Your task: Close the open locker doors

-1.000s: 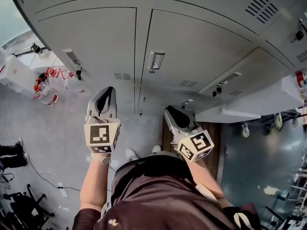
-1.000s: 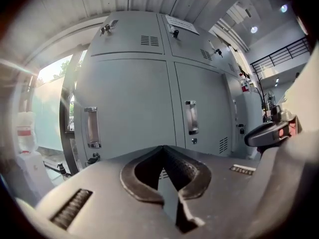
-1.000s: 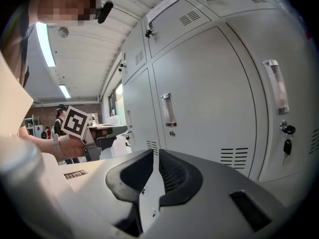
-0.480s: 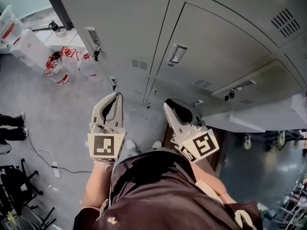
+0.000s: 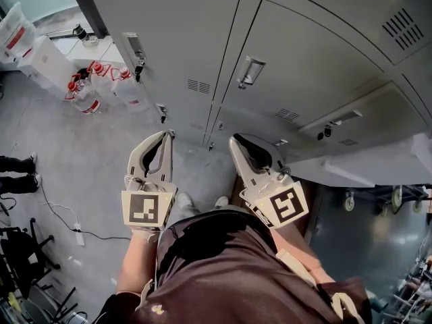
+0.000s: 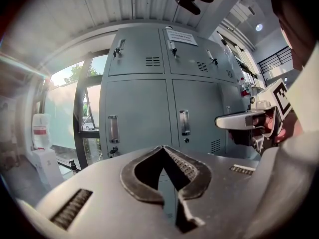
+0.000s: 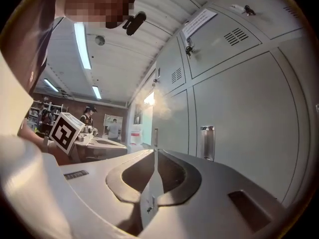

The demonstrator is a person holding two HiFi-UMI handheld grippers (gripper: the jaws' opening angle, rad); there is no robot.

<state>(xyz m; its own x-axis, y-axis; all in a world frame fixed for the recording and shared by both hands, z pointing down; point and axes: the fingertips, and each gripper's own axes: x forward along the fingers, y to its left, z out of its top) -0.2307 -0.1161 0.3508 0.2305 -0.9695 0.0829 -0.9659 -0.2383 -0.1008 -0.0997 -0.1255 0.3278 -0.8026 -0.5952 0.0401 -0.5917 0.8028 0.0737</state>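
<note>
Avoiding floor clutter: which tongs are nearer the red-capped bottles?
Left. The left tongs sit right of the bottles; the right tongs are farther right.

Bright, even daylight from window (image 6: 65, 108) at far left. Ceiling strip light (image 7: 82, 46) overexposed, hazy glare patch beside lockers (image 7: 239, 108). Strong fisheye bending, black vignette corners in both gripper views. Nearest foreground blurred.

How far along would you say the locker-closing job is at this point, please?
Done: the grey locker doors straight ahead all sit flush. In hand: nothing. The left gripper and right gripper are both shut and empty, held short of the doors. Left: a pale panel juts out from the row at the right. It may be an open door, though I cannot tell for sure.
</note>
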